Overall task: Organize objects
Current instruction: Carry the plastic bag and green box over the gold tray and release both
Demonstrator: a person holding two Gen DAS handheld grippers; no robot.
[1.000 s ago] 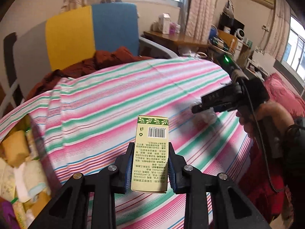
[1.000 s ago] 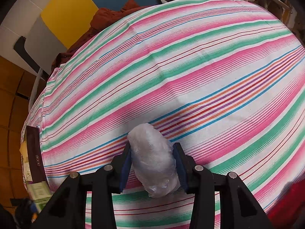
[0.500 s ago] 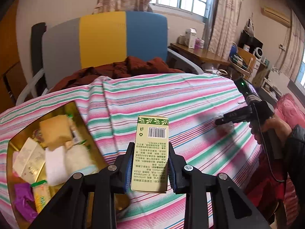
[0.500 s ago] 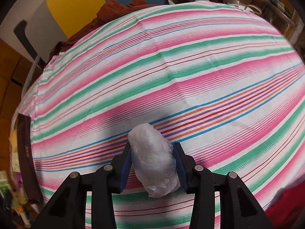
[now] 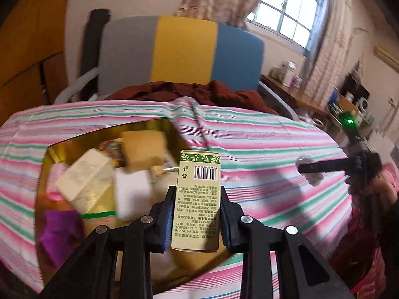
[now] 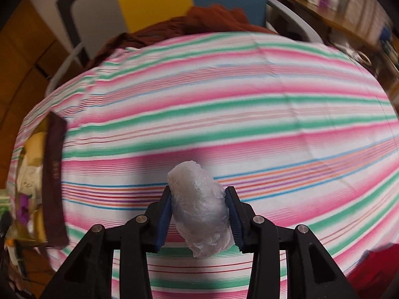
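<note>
My left gripper [image 5: 196,214] is shut on a tall cream box with a green leaf band and a barcode [image 5: 197,194], held over the right part of a gold-lined storage box [image 5: 74,142] full of packets and small boxes. My right gripper [image 6: 200,211] is shut on a crumpled clear plastic bundle [image 6: 199,206], held above the striped tablecloth [image 6: 249,114]. It also shows in the left wrist view [image 5: 314,168] at the right, with the bundle [image 5: 305,161] at its tip. The storage box shows at the left edge of the right wrist view [image 6: 53,182].
A chair with grey, yellow and blue panels [image 5: 179,52] stands behind the table with a dark red cloth [image 5: 199,92] on it. A cluttered desk [image 5: 299,92] and window lie at the back right. A fold in the tablecloth [image 5: 197,114] runs beside the box.
My left gripper has swung left with the cream box, from over bare cloth to over the open storage box. My right gripper has lifted slightly with the plastic bundle, view tilting up.
</note>
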